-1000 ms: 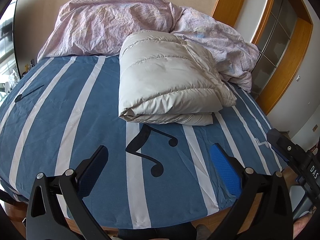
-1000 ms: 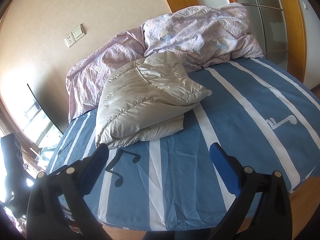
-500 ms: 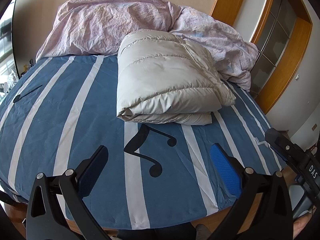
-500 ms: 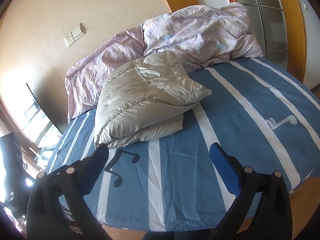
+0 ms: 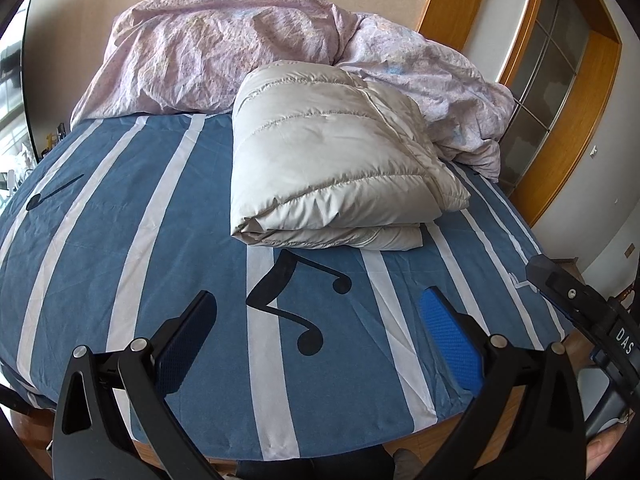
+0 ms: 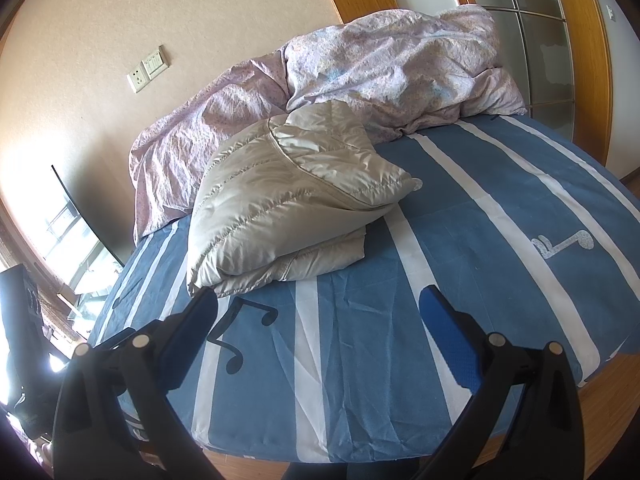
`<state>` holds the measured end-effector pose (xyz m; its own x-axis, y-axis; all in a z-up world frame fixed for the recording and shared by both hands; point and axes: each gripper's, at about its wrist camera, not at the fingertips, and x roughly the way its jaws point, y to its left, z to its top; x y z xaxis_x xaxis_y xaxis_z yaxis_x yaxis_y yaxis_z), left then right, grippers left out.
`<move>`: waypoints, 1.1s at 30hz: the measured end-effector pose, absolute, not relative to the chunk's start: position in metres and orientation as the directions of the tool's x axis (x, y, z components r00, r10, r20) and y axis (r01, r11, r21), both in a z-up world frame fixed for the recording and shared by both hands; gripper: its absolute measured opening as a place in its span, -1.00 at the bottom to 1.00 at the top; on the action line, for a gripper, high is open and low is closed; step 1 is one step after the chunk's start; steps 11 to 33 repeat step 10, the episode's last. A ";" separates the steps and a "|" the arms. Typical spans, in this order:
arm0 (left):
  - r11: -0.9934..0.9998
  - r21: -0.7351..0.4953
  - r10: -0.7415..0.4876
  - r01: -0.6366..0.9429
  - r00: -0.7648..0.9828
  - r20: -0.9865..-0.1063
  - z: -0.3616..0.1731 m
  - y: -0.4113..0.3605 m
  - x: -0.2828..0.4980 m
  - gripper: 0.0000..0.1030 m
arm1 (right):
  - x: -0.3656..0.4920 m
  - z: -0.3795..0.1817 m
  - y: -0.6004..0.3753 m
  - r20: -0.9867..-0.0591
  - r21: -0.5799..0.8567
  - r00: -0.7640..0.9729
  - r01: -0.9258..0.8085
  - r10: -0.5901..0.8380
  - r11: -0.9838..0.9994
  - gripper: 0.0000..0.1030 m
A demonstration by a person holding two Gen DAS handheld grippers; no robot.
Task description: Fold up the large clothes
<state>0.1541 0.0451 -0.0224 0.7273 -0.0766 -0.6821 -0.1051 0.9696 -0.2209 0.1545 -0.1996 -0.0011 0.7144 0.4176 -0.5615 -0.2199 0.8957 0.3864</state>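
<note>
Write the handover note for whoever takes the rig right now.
Left gripper: open, empty, held over the near edge of the bed.
Right gripper: open, empty, also at the near edge, clear of the jacket.
Jacket: beige puffer, lying folded in a layered bundle on the blue striped sheet, its far side against the pink duvet.
Done: the jacket looks folded; neither gripper touches it.
Left: one corner flap sticks out on the right side; tuck it if a neater bundle is wanted. No other clothes show.

Folded jacket (image 5: pixel 336 156) lies on the bed (image 5: pixel 120 240), duvet (image 5: pixel 224 52) behind.
</note>
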 end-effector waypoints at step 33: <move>0.970 -0.219 -0.076 -0.105 0.727 -0.683 -0.022 0.045 0.154 0.97 | 0.154 -0.002 -0.200 -0.562 0.388 0.714 -0.219 0.417 0.896 0.96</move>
